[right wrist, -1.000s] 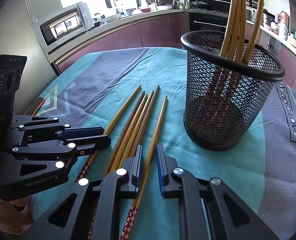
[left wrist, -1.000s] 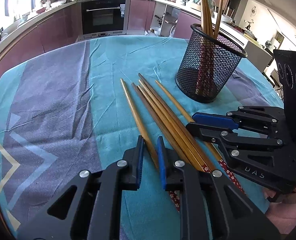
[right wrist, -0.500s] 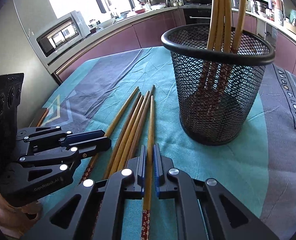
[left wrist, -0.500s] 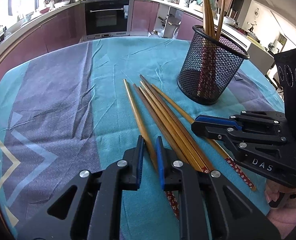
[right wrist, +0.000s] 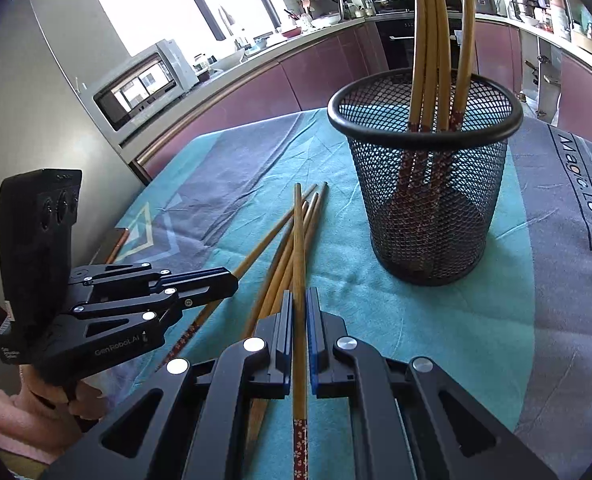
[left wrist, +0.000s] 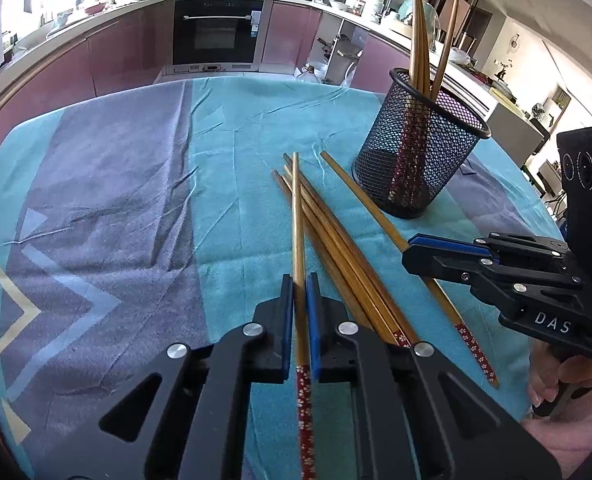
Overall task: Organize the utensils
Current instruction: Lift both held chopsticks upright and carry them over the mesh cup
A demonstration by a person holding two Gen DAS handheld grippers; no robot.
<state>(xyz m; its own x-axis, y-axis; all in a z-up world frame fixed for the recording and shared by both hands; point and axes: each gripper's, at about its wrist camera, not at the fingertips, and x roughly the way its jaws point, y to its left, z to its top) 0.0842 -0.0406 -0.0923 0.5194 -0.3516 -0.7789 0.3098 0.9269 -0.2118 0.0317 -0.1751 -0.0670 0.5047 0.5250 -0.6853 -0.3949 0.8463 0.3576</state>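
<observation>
On teal cloth (left wrist: pixel 236 200), my left gripper (left wrist: pixel 299 292) clamps one chopstick (left wrist: pixel 297 216), right gripper (right wrist: pixel 299 308) pinches another chopstick (right wrist: pixel 298 248). Loose chopsticks (left wrist: pixel 335 240) lie between, mesh holder (right wrist: pixel 427 184) just beyond.

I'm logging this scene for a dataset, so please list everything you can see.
Mesh holder: one, black, upright on the cloth.
Chopsticks in holder: about four, bamboo, red ends down.
Loose chopsticks: three, bamboo, bunched on the cloth.
Left-held chopstick: one, bamboo.
Right-held chopstick: one, bamboo.
Tablecloth: one, teal and grey-purple.
Oven: one, black, far cabinets.
Microwave: one, pale, on counter.
Left gripper: black, blue pads, shut on left-held chopstick.
Right gripper: same, shut on right-held chopstick.
</observation>
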